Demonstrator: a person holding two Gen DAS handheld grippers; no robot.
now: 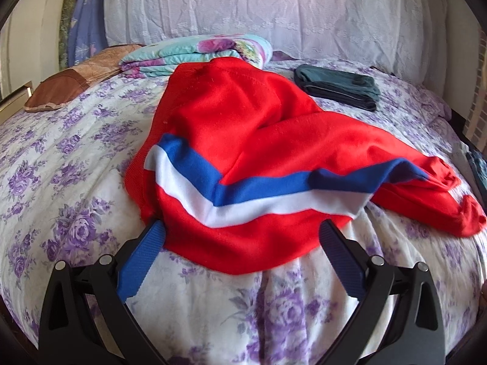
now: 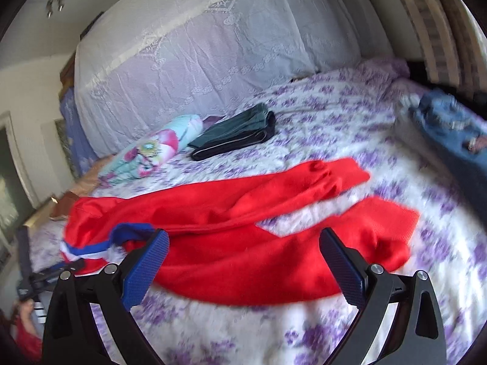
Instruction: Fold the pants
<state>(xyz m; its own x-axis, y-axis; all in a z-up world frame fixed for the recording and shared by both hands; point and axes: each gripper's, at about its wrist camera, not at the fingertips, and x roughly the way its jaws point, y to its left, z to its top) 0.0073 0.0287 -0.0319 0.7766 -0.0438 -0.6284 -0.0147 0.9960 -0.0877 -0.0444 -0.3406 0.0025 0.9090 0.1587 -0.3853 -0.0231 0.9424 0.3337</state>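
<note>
Red pants (image 1: 243,140) with a blue and white stripe lie rumpled on the bed, stripe end toward the left wrist view. My left gripper (image 1: 242,232) is open and empty, its blue pads at the near edge of the red cloth. In the right wrist view the red pants (image 2: 237,243) stretch across, with the legs spread toward the right. My right gripper (image 2: 245,240) is open and empty just over the near edge of the cloth. The left gripper (image 2: 45,273) shows at the far left of that view.
The floral purple bedspread (image 1: 76,158) covers the bed. Folded dark green pants (image 1: 338,86) lie at the back. A folded floral blanket (image 1: 194,53) and a brown pillow (image 1: 70,82) sit back left. Blue garments (image 2: 450,130) lie at the right.
</note>
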